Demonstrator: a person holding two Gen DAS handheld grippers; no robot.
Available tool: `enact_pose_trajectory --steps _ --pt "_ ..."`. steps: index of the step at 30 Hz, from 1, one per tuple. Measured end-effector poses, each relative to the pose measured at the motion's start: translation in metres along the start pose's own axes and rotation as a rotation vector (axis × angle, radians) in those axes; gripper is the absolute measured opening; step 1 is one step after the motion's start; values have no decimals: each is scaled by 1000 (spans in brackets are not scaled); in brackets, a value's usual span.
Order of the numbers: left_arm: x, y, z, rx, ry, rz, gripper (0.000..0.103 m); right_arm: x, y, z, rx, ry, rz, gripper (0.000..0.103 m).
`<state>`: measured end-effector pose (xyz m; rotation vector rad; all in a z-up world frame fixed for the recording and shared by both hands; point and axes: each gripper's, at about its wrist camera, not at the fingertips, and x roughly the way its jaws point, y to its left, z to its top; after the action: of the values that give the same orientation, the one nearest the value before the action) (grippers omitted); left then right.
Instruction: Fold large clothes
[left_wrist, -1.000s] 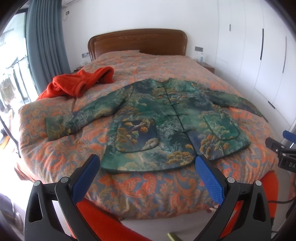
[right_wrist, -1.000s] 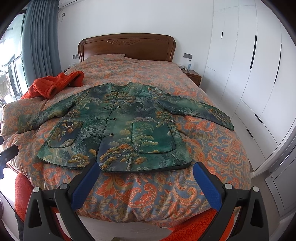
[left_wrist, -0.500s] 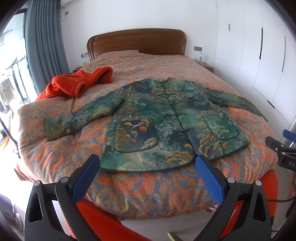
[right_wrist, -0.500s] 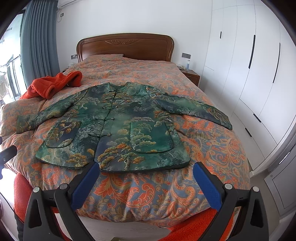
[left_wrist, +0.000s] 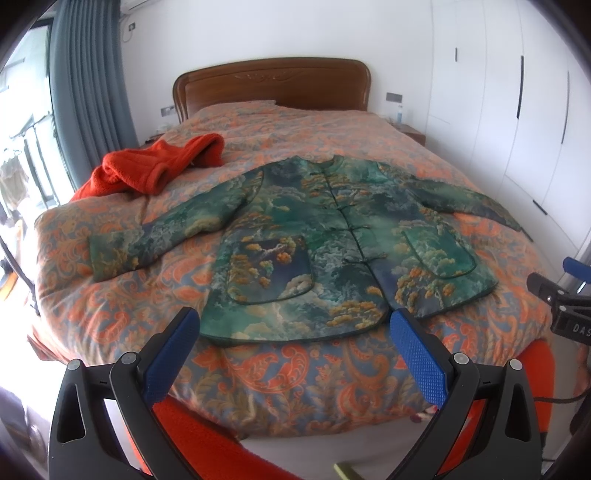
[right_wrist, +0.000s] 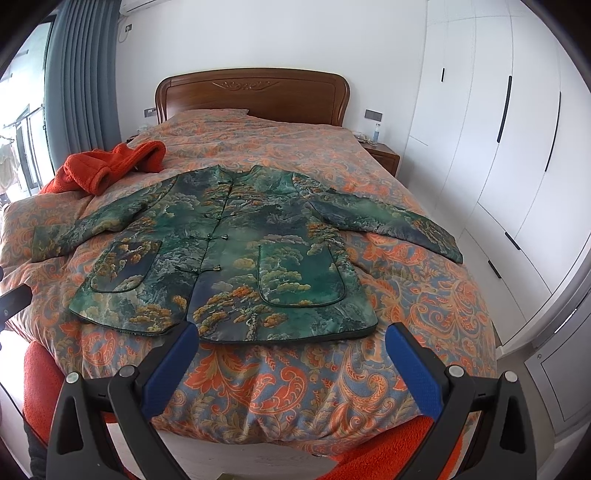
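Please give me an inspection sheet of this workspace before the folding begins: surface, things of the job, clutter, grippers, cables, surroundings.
Surface: bed with an orange paisley quilt, wooden headboard at the far end.
Job's things: green patterned jacket lies flat, front up, buttoned, both sleeves spread out to the sides; not yet folded.
Clutter: red fleece garment crumpled on the quilt beyond the jacket's left sleeve, apart from it.
Grippers: left gripper open, empty, above the near bed edge by the jacket hem; right gripper open, empty, likewise.
Cables: a thin dark cable near the right gripper.
Surroundings: grey curtain at left, white wardrobe doors at right, nightstand with a small bottle.
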<state>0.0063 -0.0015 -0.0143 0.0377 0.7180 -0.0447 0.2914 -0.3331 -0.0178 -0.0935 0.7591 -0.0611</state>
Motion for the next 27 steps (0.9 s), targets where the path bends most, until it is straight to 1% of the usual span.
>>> enact_pose_trajectory --steps 11,17,20,23,25,27 --pt "-1 -1 0 3 -3 -3 103 1 -1 -1 -5 0 1 103" --pt "-4 -9 1 12 -14 -9 103 -1 -1 1 -3 -20 -6 103" --pt "-5 -9 3 16 -20 -13 103 -3 -2 4 -12 -44 -8 103" --pt "-4 -7 5 20 -18 -12 103 -9 -8 9 -26 -85 -9 103" --pt "-4 -7 5 20 -12 -14 103 -15 -17 14 -25 -124 0 103" --pt "-3 -6 5 15 -8 -20 103 -26 -29 21 -17 -185 13 103"
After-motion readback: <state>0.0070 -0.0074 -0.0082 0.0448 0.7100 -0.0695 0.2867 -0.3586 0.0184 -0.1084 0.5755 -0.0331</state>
